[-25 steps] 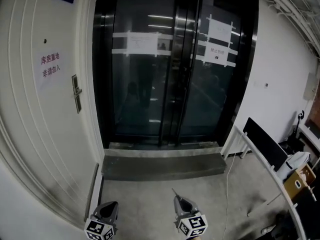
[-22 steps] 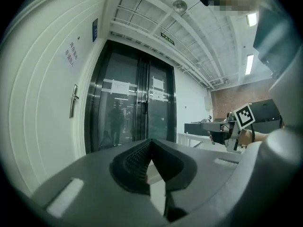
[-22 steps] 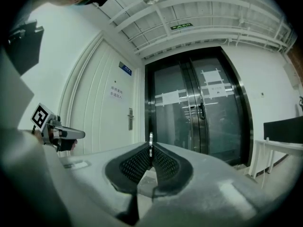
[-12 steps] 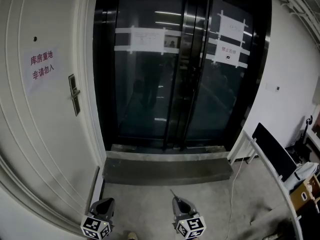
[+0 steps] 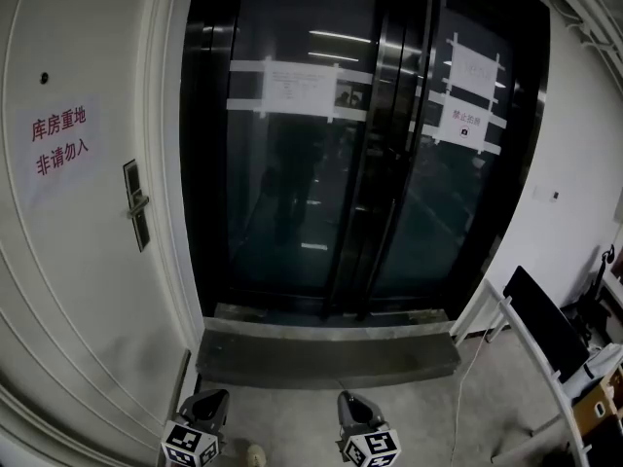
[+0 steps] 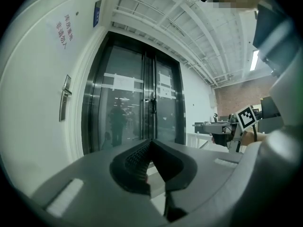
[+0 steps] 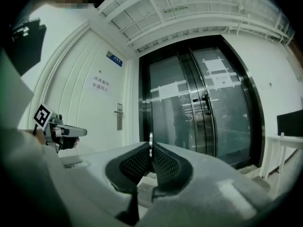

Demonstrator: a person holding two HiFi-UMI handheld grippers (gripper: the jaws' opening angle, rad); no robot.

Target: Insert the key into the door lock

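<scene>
The white door at the left carries a metal lock plate with a lever handle, also seen in the left gripper view and the right gripper view. My right gripper is shut on a thin silver key whose blade sticks up between the pads. It points level at the doors, some way from the lock. My left gripper is shut with nothing in it. Both show at the bottom of the head view, left gripper and right gripper.
Dark glass double doors with taped paper notices stand straight ahead behind a stone threshold step. A red-lettered sign is on the white door. A white railing and a black panel stand at the right.
Both grippers have been carried forward toward the doors. In the head view the doors have grown larger and the lock plate has slid lower and leftward. The jaws have stayed as they were.
</scene>
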